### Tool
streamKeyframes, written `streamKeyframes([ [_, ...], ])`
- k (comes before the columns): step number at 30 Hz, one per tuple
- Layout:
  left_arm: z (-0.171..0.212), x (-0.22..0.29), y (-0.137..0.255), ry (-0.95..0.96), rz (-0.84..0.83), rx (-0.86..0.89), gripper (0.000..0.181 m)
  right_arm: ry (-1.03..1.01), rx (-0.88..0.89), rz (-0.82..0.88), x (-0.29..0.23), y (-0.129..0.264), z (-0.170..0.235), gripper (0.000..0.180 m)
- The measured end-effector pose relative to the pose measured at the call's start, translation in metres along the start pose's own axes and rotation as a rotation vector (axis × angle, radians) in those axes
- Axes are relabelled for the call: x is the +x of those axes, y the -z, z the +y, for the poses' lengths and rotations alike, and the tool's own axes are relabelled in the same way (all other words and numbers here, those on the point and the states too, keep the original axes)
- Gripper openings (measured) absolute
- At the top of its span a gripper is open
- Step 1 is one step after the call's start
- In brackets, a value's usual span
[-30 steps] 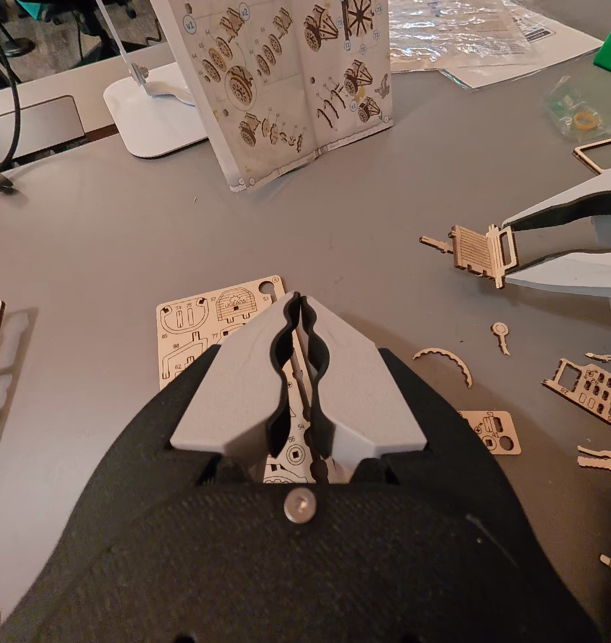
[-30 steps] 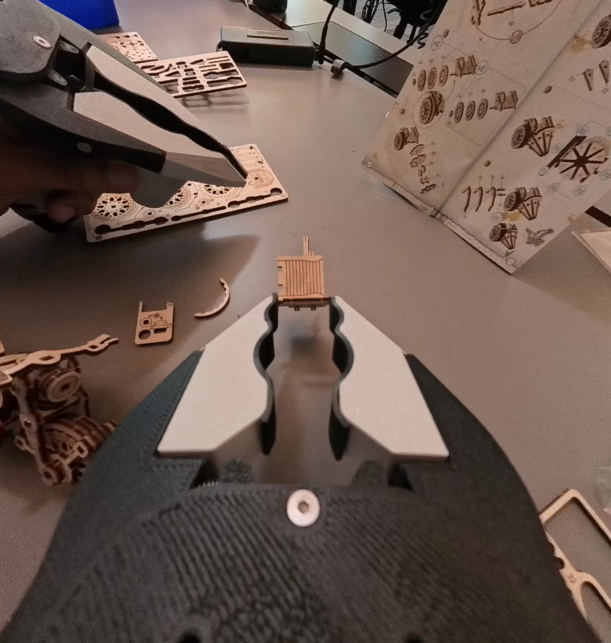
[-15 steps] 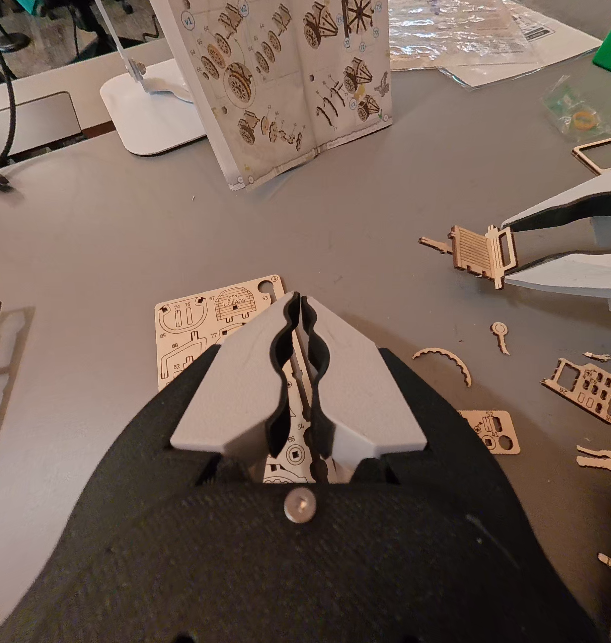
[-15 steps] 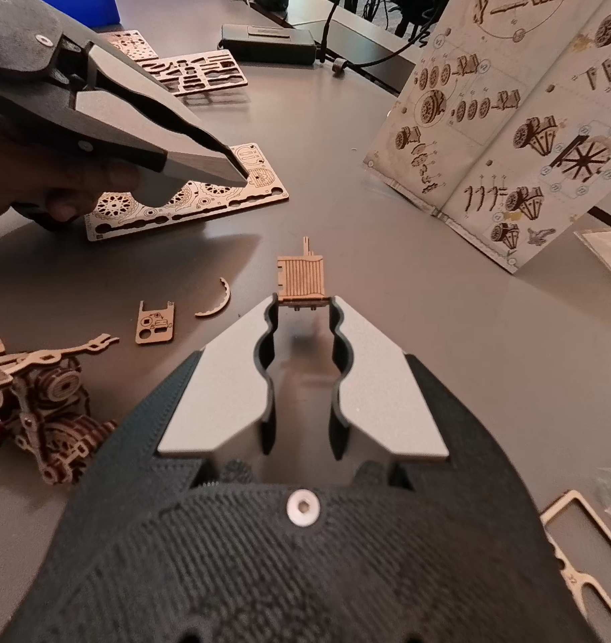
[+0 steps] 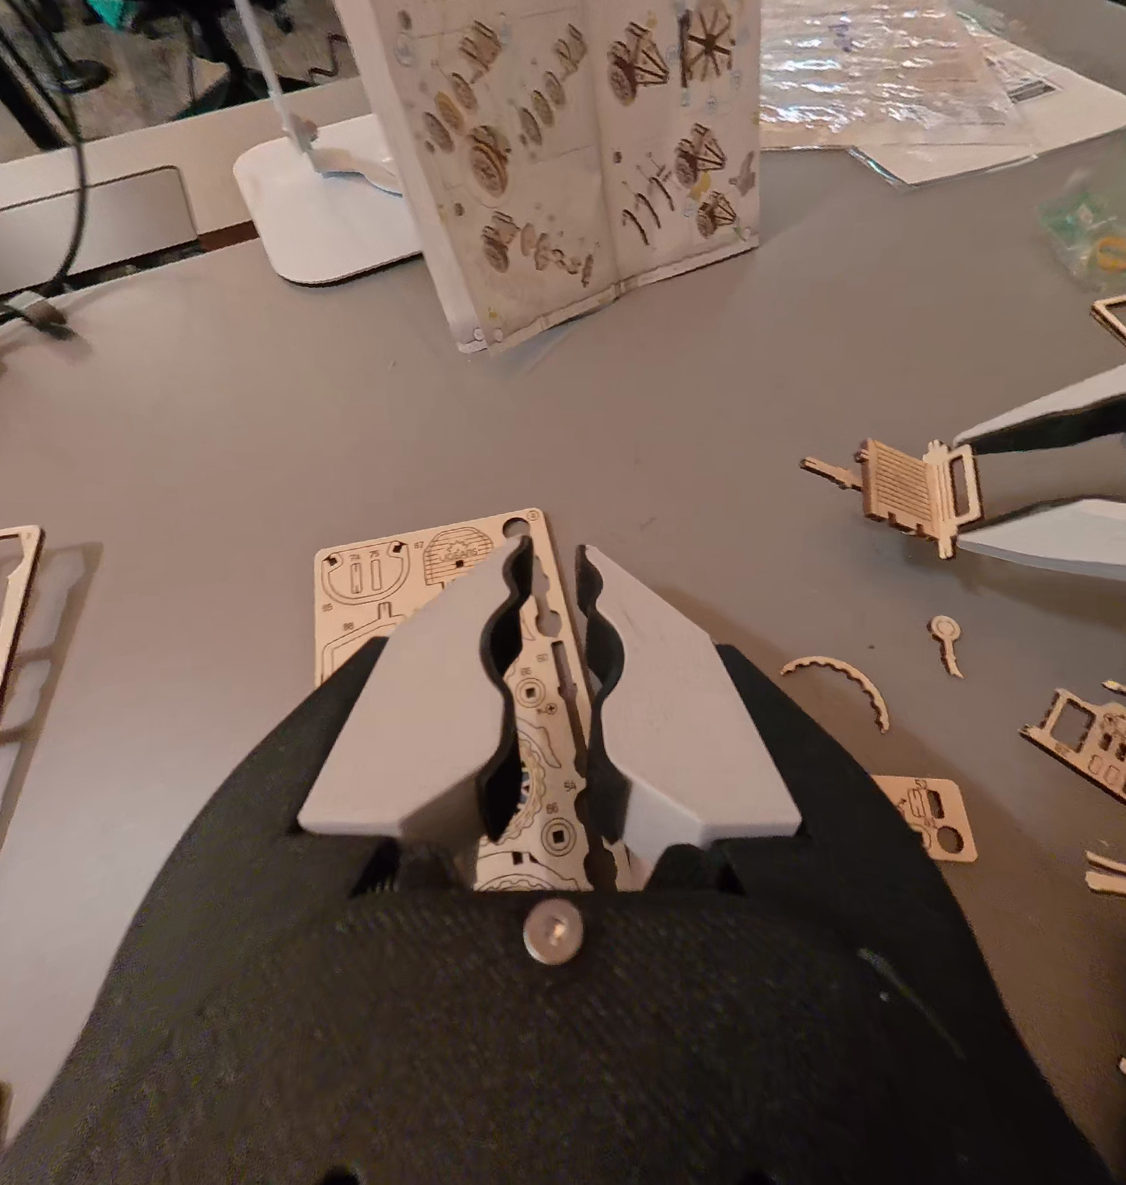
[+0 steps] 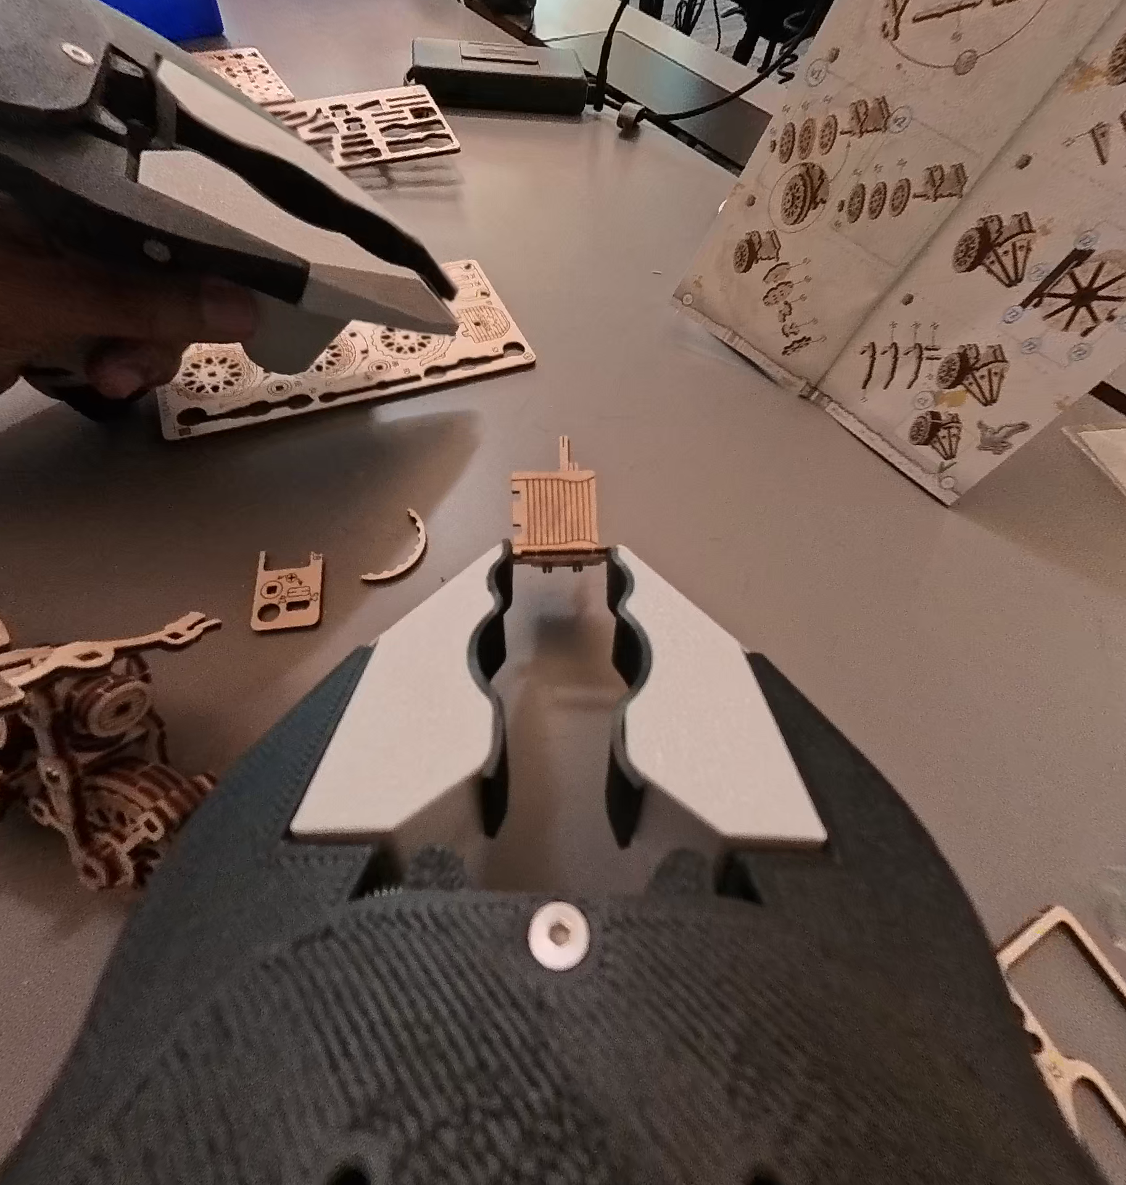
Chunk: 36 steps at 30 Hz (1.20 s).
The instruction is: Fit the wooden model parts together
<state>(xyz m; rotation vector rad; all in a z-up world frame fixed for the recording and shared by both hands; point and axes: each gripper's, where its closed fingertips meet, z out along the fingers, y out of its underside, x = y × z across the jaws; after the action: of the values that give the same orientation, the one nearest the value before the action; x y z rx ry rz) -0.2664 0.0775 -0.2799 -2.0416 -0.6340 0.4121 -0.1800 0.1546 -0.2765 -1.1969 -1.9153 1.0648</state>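
My right gripper is shut on the frame end of a small slatted wooden part and holds it just above the grey table. It shows at the right in the left wrist view, with the part. My left gripper is open by a narrow gap and empty, above a wooden parts sheet. In the right wrist view it hovers at upper left over that sheet, held by a hand. A part-built wooden model sits at the left.
An instruction booklet stands at the back, also in the right wrist view. Loose pieces lie near: a curved toothed piece, a key-shaped piece, a small card, a perforated piece. More sheets lie far left. Spacing between my two grippers at the tips: around 12 cm. The right tips stand about 4 cm off the key-shaped piece.
My left gripper has opened from shut to a narrow gap and shifted a little over the sheet. The right gripper still holds the slatted part in the same place.
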Motion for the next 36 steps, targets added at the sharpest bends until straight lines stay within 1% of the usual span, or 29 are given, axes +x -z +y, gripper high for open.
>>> streamKeyframes([
  [1,-0.001,-0.004,0.001,0.014,-0.017,0.007,0.014,0.001,-0.001,-0.001,0.000,0.000,0.000,0.029],
  [3,-0.002,-0.013,0.003,0.058,-0.054,0.022,0.030,0.002,-0.005,-0.003,-0.001,0.000,0.001,0.029],
  [5,-0.002,-0.019,0.004,0.114,-0.056,0.031,0.035,0.004,-0.012,-0.004,-0.001,-0.001,0.002,0.029],
  [9,0.000,-0.024,0.003,0.218,-0.002,0.028,0.035,-0.019,-0.065,0.000,-0.002,-0.004,0.009,0.029],
  [12,0.000,-0.025,0.003,0.260,0.026,0.031,0.035,-0.043,-0.126,-0.007,-0.004,-0.005,0.019,0.029],
  [17,0.000,-0.024,0.003,0.264,0.038,0.029,0.035,-0.050,-0.149,0.004,-0.004,-0.005,0.023,0.029],
  [22,0.000,-0.023,0.003,0.263,0.042,0.028,0.035,-0.006,-0.174,0.008,-0.008,-0.007,0.026,0.034],
  [27,0.000,-0.024,0.003,0.276,0.050,0.029,0.035,0.017,-0.166,0.020,-0.008,-0.007,0.025,0.034],
  [36,0.000,-0.025,0.003,0.288,0.051,0.036,0.035,-0.006,-0.119,0.029,-0.004,-0.004,0.018,0.030],
])
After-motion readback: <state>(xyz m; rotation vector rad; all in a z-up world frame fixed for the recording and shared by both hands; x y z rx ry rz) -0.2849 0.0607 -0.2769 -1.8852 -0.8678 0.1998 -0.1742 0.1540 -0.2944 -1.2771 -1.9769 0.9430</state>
